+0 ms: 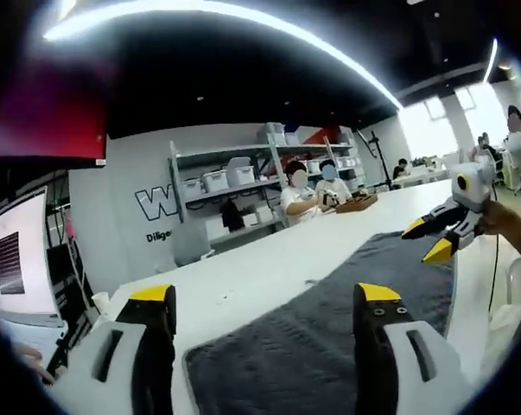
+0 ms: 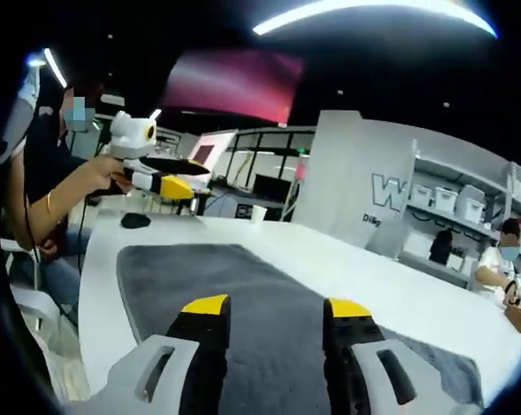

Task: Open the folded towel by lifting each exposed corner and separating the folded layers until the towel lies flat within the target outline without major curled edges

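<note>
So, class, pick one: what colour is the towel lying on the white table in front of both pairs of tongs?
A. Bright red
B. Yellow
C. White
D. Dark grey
D: the towel spread on the white table is dark grey in both views; yellow appears just on the tips of the tongs.

Bright ceiling strips (image 1: 243, 22), window glare (image 1: 467, 108), fisheye bending

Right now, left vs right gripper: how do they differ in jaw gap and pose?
The left gripper has its jaws set wider apart than the right gripper. In the other's view, the right tilts downward over the grey towel, the left sits nearly level beyond its end. Both are open, yellow-tipped, holding nothing.
</note>
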